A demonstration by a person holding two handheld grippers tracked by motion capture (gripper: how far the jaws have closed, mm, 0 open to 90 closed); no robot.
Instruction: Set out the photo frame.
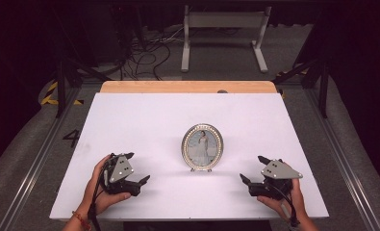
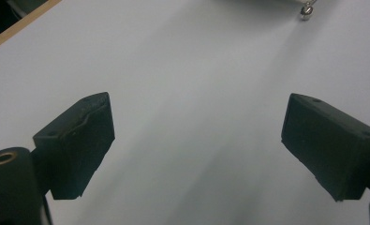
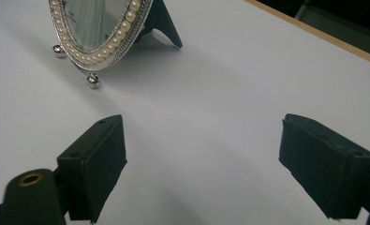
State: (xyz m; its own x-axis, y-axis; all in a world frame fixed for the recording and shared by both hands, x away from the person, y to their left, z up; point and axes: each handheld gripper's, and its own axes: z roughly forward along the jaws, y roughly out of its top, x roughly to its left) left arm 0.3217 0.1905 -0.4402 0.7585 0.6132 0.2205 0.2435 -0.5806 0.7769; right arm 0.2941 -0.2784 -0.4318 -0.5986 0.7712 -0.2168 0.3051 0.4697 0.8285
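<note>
White table (image 1: pixel 144 115), oval photo frame (image 1: pixel 202 147) upright between left gripper (image 1: pixel 135 169) and right gripper (image 1: pixel 253 169), both spread apart, empty.

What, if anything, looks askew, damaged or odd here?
Nothing stands out. The oval picture frame stands upright on its feet and rear prop, apart from the left gripper and right gripper, both open and empty.

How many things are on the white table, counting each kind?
Oval picture frame with pearl trim, standing upright: 1
Black grippers, the left gripper and the right gripper, each with its jaws open and nothing between them: 2
Total: 3
</note>
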